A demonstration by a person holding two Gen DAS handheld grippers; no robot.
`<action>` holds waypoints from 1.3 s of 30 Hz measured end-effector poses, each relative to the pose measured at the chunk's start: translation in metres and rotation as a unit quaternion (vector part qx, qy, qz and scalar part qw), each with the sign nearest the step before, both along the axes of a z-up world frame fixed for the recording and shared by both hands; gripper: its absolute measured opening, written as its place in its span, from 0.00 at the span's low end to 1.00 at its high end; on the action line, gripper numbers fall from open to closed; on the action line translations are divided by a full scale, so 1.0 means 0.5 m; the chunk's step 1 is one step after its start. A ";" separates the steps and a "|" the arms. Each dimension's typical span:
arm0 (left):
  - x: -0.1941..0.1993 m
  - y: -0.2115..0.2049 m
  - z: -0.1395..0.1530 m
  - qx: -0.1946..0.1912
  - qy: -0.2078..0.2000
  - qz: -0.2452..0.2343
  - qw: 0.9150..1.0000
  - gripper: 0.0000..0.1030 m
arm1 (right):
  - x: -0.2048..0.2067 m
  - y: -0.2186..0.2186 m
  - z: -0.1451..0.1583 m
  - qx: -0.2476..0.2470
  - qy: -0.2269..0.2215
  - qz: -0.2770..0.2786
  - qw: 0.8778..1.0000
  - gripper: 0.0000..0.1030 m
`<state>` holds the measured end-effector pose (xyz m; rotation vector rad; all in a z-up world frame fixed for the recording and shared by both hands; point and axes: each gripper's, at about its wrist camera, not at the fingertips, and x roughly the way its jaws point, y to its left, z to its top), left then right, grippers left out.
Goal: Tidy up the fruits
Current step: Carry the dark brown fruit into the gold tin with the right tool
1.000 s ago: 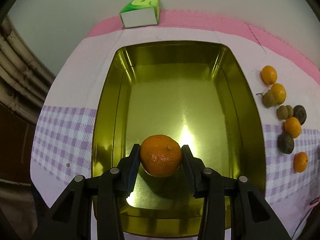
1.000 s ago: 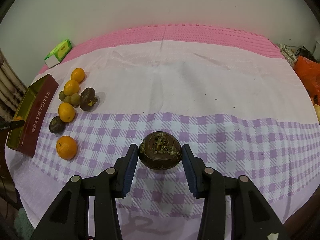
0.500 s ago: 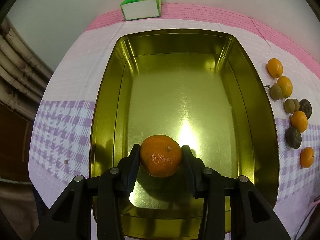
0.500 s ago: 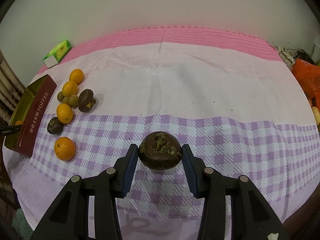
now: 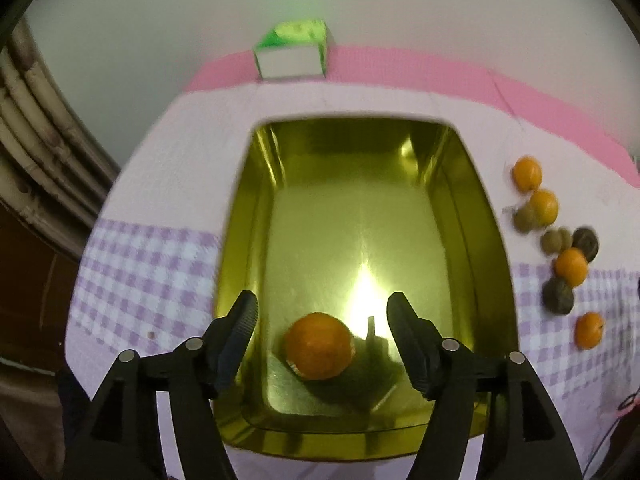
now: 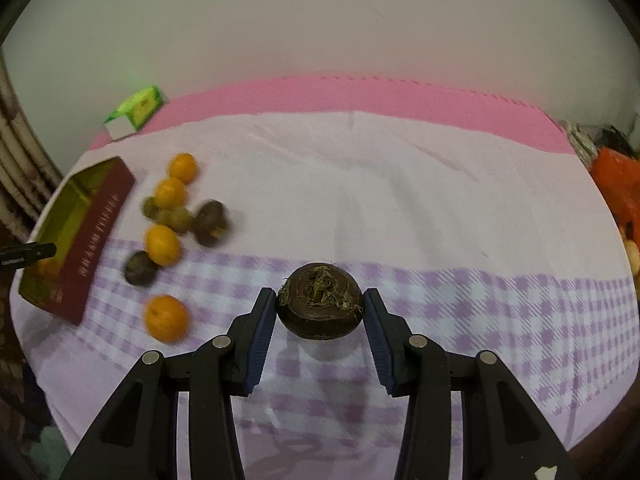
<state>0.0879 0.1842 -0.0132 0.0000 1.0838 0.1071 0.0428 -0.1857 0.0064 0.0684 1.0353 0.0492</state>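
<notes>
In the left wrist view a gold tin [image 5: 492, 272] lies open on the cloth, and a tangerine [image 5: 319, 345] rests on its floor near the front. My left gripper [image 5: 322, 312] hangs over it with its jaws opening; the pads stand clear of the fruit on both sides. In the right wrist view my right gripper [image 6: 320, 306] is shut on a dark round fruit [image 6: 320, 300] with dried green bits on top, held above the checked cloth. The tin [image 6: 76, 236] shows at the far left there, with its red side facing me.
Several loose fruits lie in a row right of the tin: tangerines [image 5: 527, 173], small green ones [image 5: 556, 239] and dark ones [image 5: 558, 297]. A green and white box [image 5: 292, 54] stands behind the tin. An orange bag [image 6: 618, 188] lies at the table's right edge.
My left gripper let go of the tangerine, which now lies on the tin's floor, and the gripper has risen. The right gripper, still shut on the dark fruit, has lifted slightly.
</notes>
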 end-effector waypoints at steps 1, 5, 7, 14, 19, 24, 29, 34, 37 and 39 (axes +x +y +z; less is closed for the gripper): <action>-0.007 0.008 0.016 0.002 -0.016 0.009 1.000 0.69 | 0.003 0.014 0.006 0.004 -0.004 0.007 1.000 0.40; -0.033 0.048 0.063 0.001 -0.056 0.046 0.997 0.75 | 0.031 0.108 0.032 0.031 -0.019 0.059 0.998 0.40; -0.048 0.074 0.076 0.006 -0.061 0.071 0.996 0.76 | 0.048 0.162 0.042 0.040 -0.022 0.089 0.995 0.40; -0.065 0.145 0.065 0.008 -0.049 0.135 0.990 0.76 | 0.099 0.374 0.063 0.061 -0.028 0.202 0.977 0.40; -0.063 0.180 0.055 -0.004 -0.039 0.167 0.985 0.76 | 0.123 0.499 0.047 0.046 -0.020 0.260 0.964 0.40; -0.064 0.197 0.052 -0.018 -0.040 0.182 0.982 0.76 | 0.130 0.560 0.013 0.027 0.002 0.288 0.957 0.40; -0.061 0.198 0.051 -0.022 -0.038 0.183 0.982 0.76 | 0.142 0.593 -0.017 0.008 0.015 0.300 0.954 0.40; -0.060 0.197 0.050 -0.024 -0.038 0.181 0.982 0.76 | 0.137 0.607 -0.035 -0.006 0.025 0.308 0.951 0.40; -0.060 0.197 0.051 -0.027 -0.040 0.179 0.983 0.76 | 0.136 0.612 -0.043 -0.009 0.030 0.310 0.950 0.40; -0.061 0.197 0.054 -0.031 -0.045 0.178 0.983 0.76 | 0.135 0.615 -0.046 -0.010 0.034 0.311 0.950 0.40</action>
